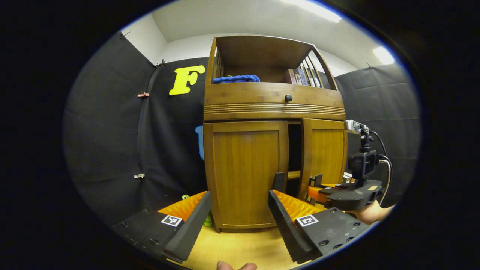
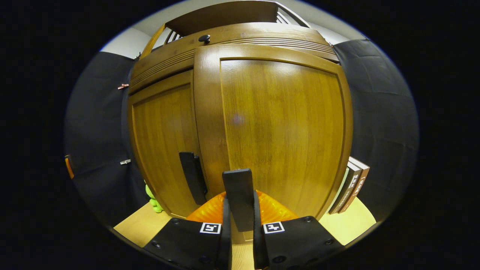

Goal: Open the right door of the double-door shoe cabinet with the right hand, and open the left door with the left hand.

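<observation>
Booth with black cloth walls and a light wooden surface.
Black cloth (image 1: 112, 131) hung on both sides, held by small clips (image 1: 143, 94), with white wall (image 1: 187, 45) and ceiling above. Two bright ceiling lights (image 1: 383, 54) glowed overhead. The pale wooden surface (image 1: 240, 247) lay below, and books (image 2: 352, 185) stood at the right.

Shoe cabinet (image 1: 273, 105): wood, warm honey tone with visible grain, smooth varnished finish.
Right door (image 2: 281, 127): same wood — glossy, catching soft light patches across its panel.
Left door (image 1: 245, 172): wood, satin sheen, fine vertical grain.
Door handles (image 2: 240, 198): dark, matt, flat strips.
Drawer knob (image 1: 288, 98): dark, smooth, slightly shiny.
Towel (image 1: 236, 78) on the upper shelf: blue cloth, nubbly, soft-looking.
Booth wall (image 1: 108, 142): black cloth — matt, lightly creased.
Tabletop (image 1: 240, 247): pale wood-look surface, smooth.
Books (image 2: 352, 185) beside the cabinet: paper covers, faint gloss.
</observation>
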Demonstrator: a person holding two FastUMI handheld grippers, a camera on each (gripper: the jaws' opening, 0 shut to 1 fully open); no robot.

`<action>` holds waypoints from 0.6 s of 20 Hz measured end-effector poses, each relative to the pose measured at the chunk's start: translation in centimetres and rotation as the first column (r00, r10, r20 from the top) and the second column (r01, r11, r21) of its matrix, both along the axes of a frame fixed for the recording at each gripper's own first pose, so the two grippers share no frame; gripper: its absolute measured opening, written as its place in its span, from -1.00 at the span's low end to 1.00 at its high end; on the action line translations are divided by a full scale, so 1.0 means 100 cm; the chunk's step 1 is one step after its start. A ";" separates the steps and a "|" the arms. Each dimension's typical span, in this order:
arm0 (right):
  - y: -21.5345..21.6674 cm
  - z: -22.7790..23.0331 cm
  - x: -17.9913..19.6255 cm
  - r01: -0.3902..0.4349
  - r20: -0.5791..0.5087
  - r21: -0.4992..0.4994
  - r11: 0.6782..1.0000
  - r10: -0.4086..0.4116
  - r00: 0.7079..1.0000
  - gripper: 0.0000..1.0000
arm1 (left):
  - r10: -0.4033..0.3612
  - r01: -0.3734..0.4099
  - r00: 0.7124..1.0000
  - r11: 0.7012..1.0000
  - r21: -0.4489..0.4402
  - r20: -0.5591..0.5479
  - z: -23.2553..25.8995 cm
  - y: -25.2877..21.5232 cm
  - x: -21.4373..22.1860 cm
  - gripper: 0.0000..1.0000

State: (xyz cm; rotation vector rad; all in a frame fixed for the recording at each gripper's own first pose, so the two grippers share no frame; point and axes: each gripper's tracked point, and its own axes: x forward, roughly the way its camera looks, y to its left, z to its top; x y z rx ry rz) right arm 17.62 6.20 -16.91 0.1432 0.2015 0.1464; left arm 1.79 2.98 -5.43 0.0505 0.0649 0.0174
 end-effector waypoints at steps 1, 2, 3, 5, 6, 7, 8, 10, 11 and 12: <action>-0.007 0.003 -0.009 -0.008 0.002 -0.001 1.000 0.008 1.000 -0.48 | 0.004 -0.004 1.000 1.000 -0.002 -0.003 0.000 -0.002 -0.002 0.89; -0.014 0.003 -0.018 -0.015 0.001 0.000 1.000 0.015 1.000 -0.48 | 0.009 -0.009 1.000 1.000 -0.005 -0.005 0.001 -0.004 -0.005 0.89; -0.020 0.003 -0.027 -0.020 -0.001 0.008 1.000 0.020 1.000 -0.48 | 0.012 -0.012 1.000 1.000 -0.010 -0.003 0.002 -0.007 -0.008 0.89; -0.032 0.005 -0.044 -0.022 0.001 0.019 1.000 0.022 1.000 -0.48 | 0.019 -0.019 1.000 1.000 -0.013 0.001 0.005 -0.014 -0.015 0.89; -0.039 0.007 -0.053 -0.020 0.003 0.013 1.000 0.020 1.000 -0.48 | 0.021 -0.021 1.000 1.000 -0.012 0.002 0.006 -0.017 -0.018 0.93; -0.049 0.007 -0.063 -0.013 0.005 0.011 1.000 0.013 1.000 -0.48 | 0.023 -0.023 1.000 1.000 -0.010 0.002 0.008 -0.020 -0.021 0.89; -0.058 0.008 -0.072 -0.003 0.003 0.015 1.000 0.003 1.000 -0.48 | 0.026 -0.026 1.000 1.000 -0.008 0.004 0.008 -0.024 -0.023 0.89; -0.078 0.010 -0.086 0.021 -0.006 0.033 0.999 -0.021 1.000 -0.49 | 0.033 -0.033 0.999 0.999 -0.013 0.005 0.008 -0.030 -0.030 0.86; -0.090 0.010 -0.095 0.033 -0.010 0.034 0.999 -0.033 0.999 -0.49 | 0.034 -0.034 0.999 0.999 -0.015 0.004 0.008 -0.034 -0.032 0.86; -0.099 0.010 -0.102 0.044 -0.017 0.038 0.998 -0.044 0.999 -0.49 | 0.036 -0.036 0.999 0.999 -0.015 0.004 0.008 -0.039 -0.035 0.93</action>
